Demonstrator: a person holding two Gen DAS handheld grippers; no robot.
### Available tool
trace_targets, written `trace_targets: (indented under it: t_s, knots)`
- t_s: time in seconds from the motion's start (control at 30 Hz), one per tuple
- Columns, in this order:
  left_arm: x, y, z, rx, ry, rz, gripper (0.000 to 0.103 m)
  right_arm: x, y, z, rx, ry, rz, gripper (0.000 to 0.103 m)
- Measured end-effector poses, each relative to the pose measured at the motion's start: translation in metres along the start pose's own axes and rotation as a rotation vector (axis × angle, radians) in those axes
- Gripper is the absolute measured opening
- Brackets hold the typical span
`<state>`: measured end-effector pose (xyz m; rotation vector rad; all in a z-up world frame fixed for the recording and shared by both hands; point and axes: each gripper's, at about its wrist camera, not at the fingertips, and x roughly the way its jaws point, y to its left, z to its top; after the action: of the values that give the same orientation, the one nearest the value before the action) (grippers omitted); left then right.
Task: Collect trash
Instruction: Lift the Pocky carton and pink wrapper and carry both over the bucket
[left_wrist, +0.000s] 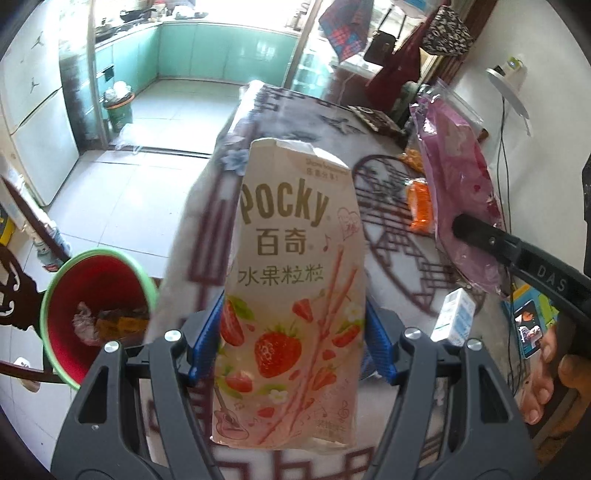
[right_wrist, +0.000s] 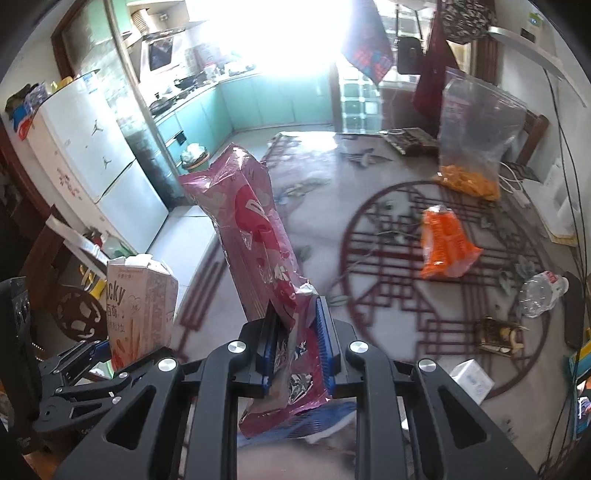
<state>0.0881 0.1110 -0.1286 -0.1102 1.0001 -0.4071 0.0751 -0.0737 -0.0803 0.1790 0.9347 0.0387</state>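
My left gripper (left_wrist: 293, 332) is shut on a pale pink Pocky box (left_wrist: 291, 280) and holds it upright above the table edge. The box also shows in the right wrist view (right_wrist: 140, 306), held by the left gripper (right_wrist: 107, 350). My right gripper (right_wrist: 295, 332) is shut on a crinkled magenta snack wrapper (right_wrist: 255, 236) and holds it up over the table. The wrapper also shows in the left wrist view (left_wrist: 461, 184), with the right gripper (left_wrist: 480, 236) on it. A red bin with a green rim (left_wrist: 96, 314) stands on the floor to the left, with some trash inside.
On the patterned tablecloth (right_wrist: 369, 199) lie an orange wrapper (right_wrist: 447, 243), a crushed clear bottle (right_wrist: 539, 291), a small white carton (right_wrist: 472, 380), a small dark box (right_wrist: 498, 334) and a clear bag of orange snacks (right_wrist: 472, 147). A fridge (right_wrist: 96, 147) stands at the left.
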Motion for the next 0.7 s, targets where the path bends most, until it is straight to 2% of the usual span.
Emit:
trace_targets:
  t_s: [0.3, 0.7]
  knots:
    - [-0.018, 0.057, 0.0, -0.031, -0.017, 0.034, 0.065, 0.013, 0.06, 0.002, -0.043, 0.0, 0.021, 0.02]
    - [-0.028, 0.122, -0.002, -0.094, -0.022, 0.082, 0.065, 0.03, 0.115, 0.008, -0.099, 0.015, 0.047, 0.02]
